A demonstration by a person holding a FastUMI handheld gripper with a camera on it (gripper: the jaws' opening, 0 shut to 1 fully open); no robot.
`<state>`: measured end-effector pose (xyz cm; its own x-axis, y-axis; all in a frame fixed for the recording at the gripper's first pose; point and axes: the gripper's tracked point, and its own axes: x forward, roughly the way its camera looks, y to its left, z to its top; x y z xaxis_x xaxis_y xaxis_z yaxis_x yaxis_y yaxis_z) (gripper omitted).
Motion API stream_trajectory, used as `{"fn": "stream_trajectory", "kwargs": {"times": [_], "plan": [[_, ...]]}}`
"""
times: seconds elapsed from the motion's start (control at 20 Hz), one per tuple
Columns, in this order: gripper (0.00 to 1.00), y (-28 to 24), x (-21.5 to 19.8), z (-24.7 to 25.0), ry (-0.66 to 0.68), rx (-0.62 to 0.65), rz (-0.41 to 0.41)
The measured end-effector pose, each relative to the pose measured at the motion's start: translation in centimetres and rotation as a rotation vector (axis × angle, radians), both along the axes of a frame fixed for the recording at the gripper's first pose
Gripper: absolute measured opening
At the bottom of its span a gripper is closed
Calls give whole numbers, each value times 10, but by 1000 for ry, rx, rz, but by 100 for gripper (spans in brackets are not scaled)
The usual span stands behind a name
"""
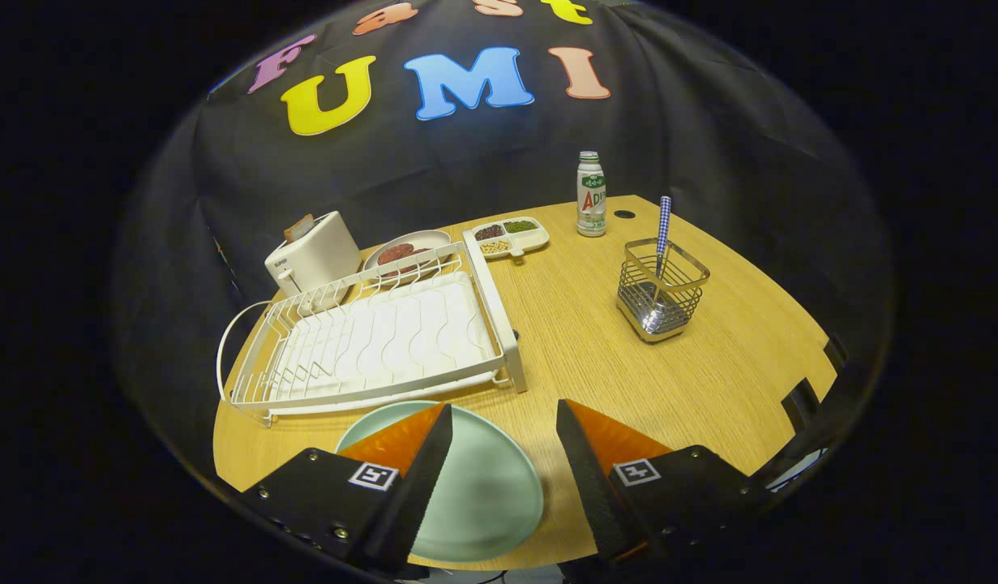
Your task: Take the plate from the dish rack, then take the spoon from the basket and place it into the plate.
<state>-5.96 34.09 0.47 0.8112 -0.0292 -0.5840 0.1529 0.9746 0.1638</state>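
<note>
Spread wide and holding nothing, the gripper (503,422) hangs over the pale green plate (482,487) lying flat on the table (628,381). Beyond, left, stands the dish rack (369,341); farther right, the spoon (662,235) stands upright in the wire basket (661,300).

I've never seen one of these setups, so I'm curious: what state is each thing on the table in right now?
Plate: flat on the table, out of the rack, empty.
Rack: empty.
Spoon: upright in the basket.
Bottle: upright, capped.
Toaster: bread sticking up.
Claw: open, holding nothing, above the plate.
</note>
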Motion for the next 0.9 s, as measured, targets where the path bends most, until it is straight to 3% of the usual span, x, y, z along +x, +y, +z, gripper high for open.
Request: {"fn": "stream_trajectory", "kwargs": {"times": [0.45, 0.9], "plan": [[82, -17, 4, 16, -29, -28, -48], [81, -93, 68, 87, -173, -89, -229]]}}
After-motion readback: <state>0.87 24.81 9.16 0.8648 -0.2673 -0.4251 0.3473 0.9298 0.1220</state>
